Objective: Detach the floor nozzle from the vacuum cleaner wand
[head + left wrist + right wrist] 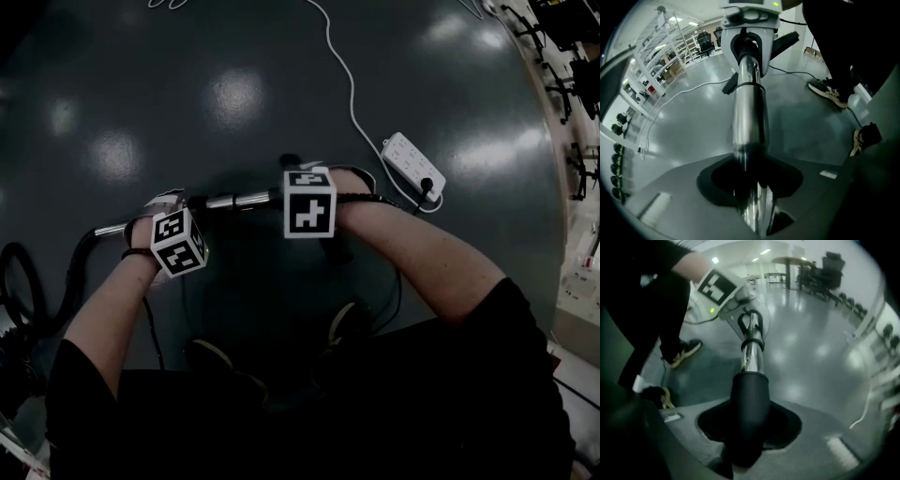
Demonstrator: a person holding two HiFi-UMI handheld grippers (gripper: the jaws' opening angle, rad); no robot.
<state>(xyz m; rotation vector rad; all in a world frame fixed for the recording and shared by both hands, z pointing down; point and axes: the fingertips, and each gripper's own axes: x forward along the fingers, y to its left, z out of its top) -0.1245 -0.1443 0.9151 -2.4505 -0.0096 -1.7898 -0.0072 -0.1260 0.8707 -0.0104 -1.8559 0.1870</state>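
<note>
The vacuum wand [234, 200] is a chrome tube held level above the dark floor. My left gripper [161, 214] is shut on the wand [749, 117], which passes straight between its jaws [751, 206]. My right gripper [314, 183] is shut on the black neck of the floor nozzle [749, 404] where it sleeves over the chrome tube [752, 355]. The nozzle's flat black head [786, 41] shows behind the right gripper [749, 18] and lies crosswise to the wand [334, 247]. The left gripper [733, 296] sits at the tube's far end in the right gripper view.
A black hose [80, 258] runs from the wand's left end and coils at the frame edge. A white power strip [412, 167] with a white cable [352, 94] lies on the floor to the right. The person's shoes [211, 354] stand just below the wand. Shelving [656, 51] lines the far wall.
</note>
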